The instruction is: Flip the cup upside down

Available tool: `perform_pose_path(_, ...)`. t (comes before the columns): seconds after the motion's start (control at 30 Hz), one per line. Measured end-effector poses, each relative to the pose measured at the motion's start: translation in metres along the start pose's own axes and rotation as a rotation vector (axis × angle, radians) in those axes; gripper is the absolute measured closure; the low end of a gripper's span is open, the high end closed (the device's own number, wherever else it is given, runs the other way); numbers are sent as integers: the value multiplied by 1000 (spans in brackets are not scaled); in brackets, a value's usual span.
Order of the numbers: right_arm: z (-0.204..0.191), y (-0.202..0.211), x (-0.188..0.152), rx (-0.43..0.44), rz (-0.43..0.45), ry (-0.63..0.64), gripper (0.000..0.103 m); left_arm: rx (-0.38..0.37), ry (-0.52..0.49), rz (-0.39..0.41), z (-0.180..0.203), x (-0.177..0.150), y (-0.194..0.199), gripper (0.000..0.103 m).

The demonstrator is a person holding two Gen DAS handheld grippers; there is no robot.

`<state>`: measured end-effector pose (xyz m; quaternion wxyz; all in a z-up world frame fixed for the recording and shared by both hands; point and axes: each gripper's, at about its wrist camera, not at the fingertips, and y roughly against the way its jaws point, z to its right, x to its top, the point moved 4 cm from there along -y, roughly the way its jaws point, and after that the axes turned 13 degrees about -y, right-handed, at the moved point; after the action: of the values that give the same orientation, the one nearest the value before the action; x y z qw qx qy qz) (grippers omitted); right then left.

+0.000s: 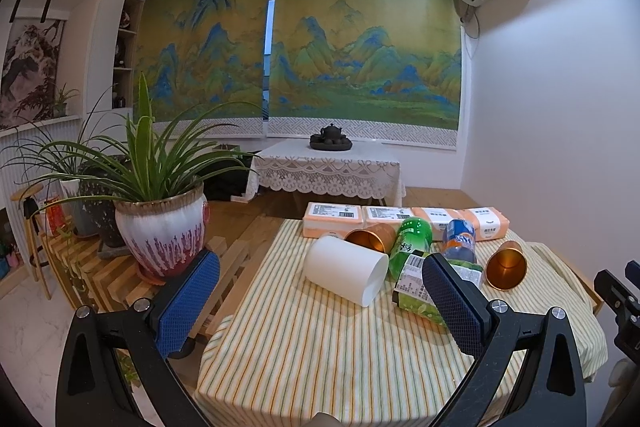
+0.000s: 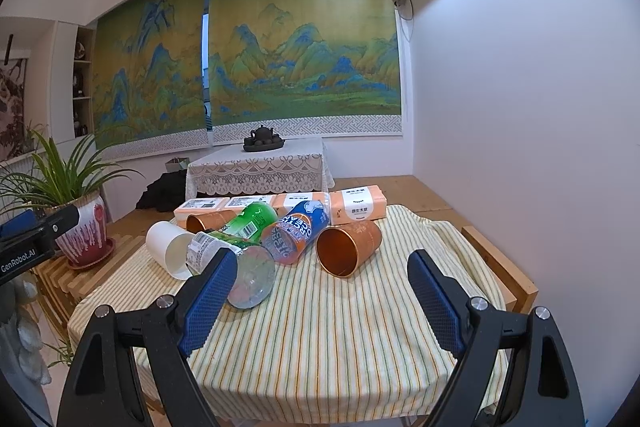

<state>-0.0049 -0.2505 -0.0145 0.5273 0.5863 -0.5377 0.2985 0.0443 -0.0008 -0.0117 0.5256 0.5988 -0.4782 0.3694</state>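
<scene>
A white cup (image 1: pixel 346 269) lies on its side on the striped tablecloth (image 1: pixel 320 347), mouth toward me and right; it also shows in the right wrist view (image 2: pixel 168 247). Two copper cups lie on their sides: one (image 1: pixel 506 269) at the right, seen large in the right wrist view (image 2: pixel 346 247), and one (image 1: pixel 372 235) behind the white cup, seen in the right wrist view (image 2: pixel 200 221). My left gripper (image 1: pixel 320 303) is open and empty, hovering before the white cup. My right gripper (image 2: pixel 320 299) is open and empty, before the near copper cup.
A green bottle (image 1: pixel 412 247), an orange soda bottle (image 2: pixel 298 231) and a clear bottle (image 2: pixel 244 267) lie among the cups. Tissue packs (image 1: pixel 404 219) line the table's far edge. A potted plant (image 1: pixel 160 223) stands left on a slatted bench. A lace-covered table (image 2: pixel 260 163) stands behind.
</scene>
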Motion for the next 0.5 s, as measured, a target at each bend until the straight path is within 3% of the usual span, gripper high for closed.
perform_pose_path(0.5,0,-1,-2,-2,-2,-1,19,-1,7,-1,-3,-1,-1,0)
